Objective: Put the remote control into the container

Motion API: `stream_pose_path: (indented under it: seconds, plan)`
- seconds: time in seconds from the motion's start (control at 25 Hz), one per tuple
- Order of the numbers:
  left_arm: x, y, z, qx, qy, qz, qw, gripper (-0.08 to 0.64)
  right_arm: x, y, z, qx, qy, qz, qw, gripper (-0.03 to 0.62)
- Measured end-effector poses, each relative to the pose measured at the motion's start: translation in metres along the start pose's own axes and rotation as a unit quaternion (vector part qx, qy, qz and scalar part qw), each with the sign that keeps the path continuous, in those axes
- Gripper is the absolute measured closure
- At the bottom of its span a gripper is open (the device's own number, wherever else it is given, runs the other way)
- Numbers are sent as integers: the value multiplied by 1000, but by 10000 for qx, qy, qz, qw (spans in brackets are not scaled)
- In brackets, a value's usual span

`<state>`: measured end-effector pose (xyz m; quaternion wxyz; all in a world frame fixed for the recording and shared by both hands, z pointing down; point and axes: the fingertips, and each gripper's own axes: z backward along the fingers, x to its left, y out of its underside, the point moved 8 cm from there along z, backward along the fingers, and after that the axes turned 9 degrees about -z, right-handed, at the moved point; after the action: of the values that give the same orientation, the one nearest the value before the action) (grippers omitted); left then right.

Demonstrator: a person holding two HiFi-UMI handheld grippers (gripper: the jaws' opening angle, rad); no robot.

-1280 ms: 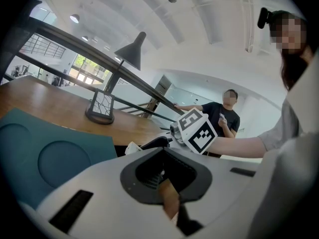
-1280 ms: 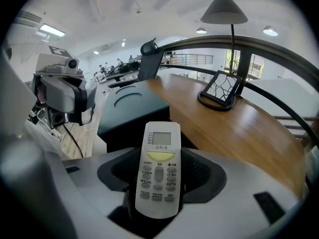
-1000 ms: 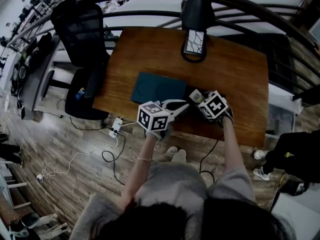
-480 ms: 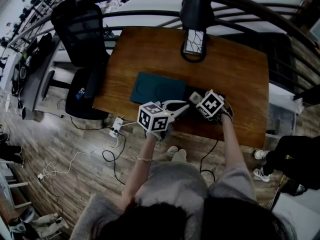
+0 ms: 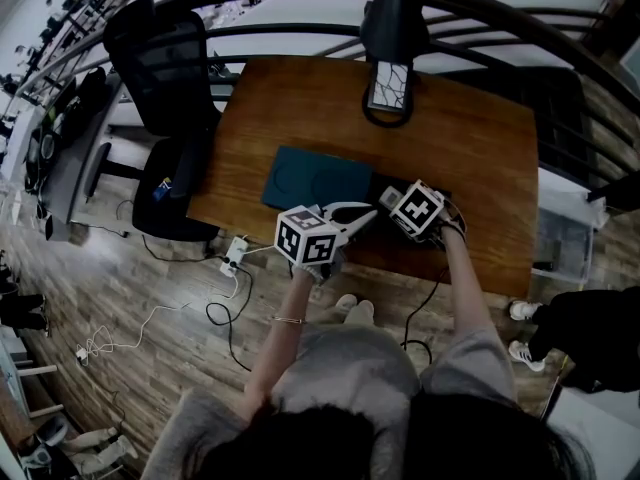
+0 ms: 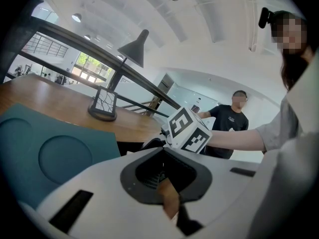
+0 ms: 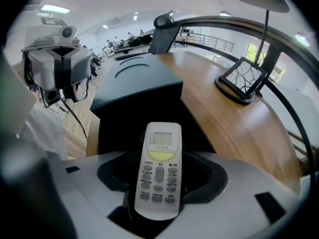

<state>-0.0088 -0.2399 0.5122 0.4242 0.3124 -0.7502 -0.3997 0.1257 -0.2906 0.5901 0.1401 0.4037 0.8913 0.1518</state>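
The right gripper (image 5: 398, 202) has edged closer to the container (image 5: 318, 178), its jaws clamped on the remote control (image 7: 158, 168) just beside the container's edge; the left gripper (image 5: 350, 214), jaws closed and empty, hovers at the container's near side

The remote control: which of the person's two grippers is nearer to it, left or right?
Right. The right gripper grips the remote control between its jaws; the left gripper is apart from it, off to its left.

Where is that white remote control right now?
In the right gripper view, the white remote control is clamped in the right gripper, at the wooden table's near edge, facing the dark teal box.
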Motion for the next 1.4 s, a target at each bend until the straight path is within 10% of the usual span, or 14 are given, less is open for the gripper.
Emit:
stream_pose_path:
  seconds: [0.88, 1.4]
  plan:
    - [-4, -4, 8, -135, 39, -139, 9998, 557, -1, 12, 33, -1204, 120, -829, 9892, 337]
    - [-17, -8, 6, -262, 247, -330, 9988, 557, 20, 24, 73, -2898, 246, -1937, 9370, 533]
